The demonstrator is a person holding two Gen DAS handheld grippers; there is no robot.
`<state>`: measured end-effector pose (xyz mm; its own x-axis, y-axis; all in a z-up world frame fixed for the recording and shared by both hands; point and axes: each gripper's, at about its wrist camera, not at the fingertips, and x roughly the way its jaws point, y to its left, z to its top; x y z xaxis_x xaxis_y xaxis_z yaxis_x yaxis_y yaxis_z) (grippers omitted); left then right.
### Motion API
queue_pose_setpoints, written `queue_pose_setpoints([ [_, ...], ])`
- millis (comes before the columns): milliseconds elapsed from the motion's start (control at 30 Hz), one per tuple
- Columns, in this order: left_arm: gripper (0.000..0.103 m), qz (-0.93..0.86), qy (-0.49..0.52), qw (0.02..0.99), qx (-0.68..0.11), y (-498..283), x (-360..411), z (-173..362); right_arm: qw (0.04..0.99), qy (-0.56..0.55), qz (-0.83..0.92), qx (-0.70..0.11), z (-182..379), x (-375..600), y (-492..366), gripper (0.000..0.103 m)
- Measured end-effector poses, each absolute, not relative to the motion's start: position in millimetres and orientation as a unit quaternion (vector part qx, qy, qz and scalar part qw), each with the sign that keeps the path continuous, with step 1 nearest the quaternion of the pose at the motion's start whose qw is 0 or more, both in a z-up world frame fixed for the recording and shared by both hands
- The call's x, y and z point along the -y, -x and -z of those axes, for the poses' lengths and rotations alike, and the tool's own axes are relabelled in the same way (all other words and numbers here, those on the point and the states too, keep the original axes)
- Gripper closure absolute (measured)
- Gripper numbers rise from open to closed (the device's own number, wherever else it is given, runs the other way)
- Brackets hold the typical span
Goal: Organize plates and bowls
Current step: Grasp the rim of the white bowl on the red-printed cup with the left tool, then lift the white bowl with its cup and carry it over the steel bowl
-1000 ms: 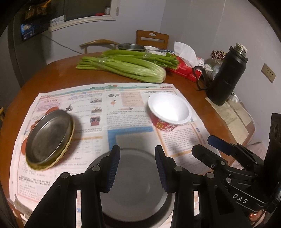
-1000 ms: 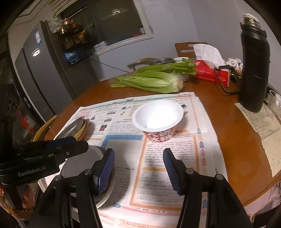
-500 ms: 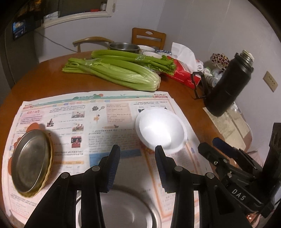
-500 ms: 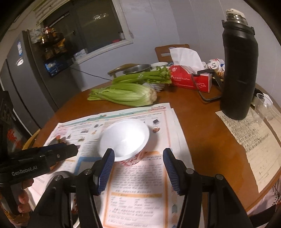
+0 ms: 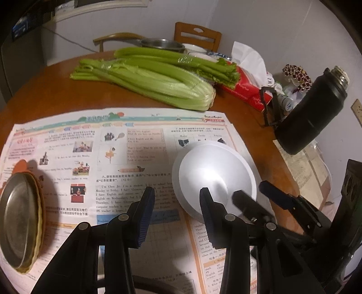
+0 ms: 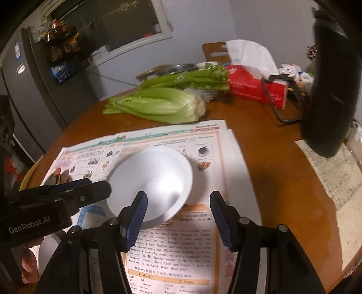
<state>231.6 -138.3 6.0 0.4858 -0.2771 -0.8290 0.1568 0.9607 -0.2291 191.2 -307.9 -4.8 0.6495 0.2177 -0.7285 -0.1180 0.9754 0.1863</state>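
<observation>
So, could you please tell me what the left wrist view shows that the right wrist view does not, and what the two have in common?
Only the left wrist view shows the metal plate resting on a yellow dish at the newspaper's left edge.

Only the right wrist view shows the grey refrigerator, the dark window and the hand holding the left gripper.

Both show the white bowl on the newspaper, the celery, the red tissue box and the black flask.
</observation>
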Motion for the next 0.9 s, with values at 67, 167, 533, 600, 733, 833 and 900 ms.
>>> queue_pose_setpoints([
  [67,0.061,0.125,0.061,0.858,-0.494,-233.6,139.0,-3.4,0.904,-0.054,-0.101,-0.413,8.8,301.0,-192.8,0.045],
  [167,0.061,0.122,0.060,0.857,-0.496,-234.8,139.2,-0.8,0.901,-0.051,-0.113,-0.416,13.3,291.8,-192.1,0.045],
  [533,0.061,0.117,0.058,0.853,-0.506,-236.3,137.2,7.3,0.895,-0.044,-0.143,-0.419,15.3,271.7,-183.1,0.045],
  [600,0.061,0.115,0.056,0.853,-0.506,-236.2,135.5,8.8,0.892,-0.045,-0.152,-0.423,16.4,267.7,-181.0,0.045],
  [733,0.061,0.115,0.059,0.849,-0.512,-235.0,131.4,12.7,0.889,-0.045,-0.165,-0.425,17.9,259.6,-177.0,0.045],
  [833,0.061,0.116,0.064,0.846,-0.516,-232.9,127.8,16.1,0.887,-0.045,-0.170,-0.426,18.7,254.2,-174.4,0.045],
  [900,0.061,0.117,0.067,0.846,-0.516,-231.6,125.3,16.5,0.887,-0.040,-0.172,-0.426,18.7,251.4,-172.8,0.045],
])
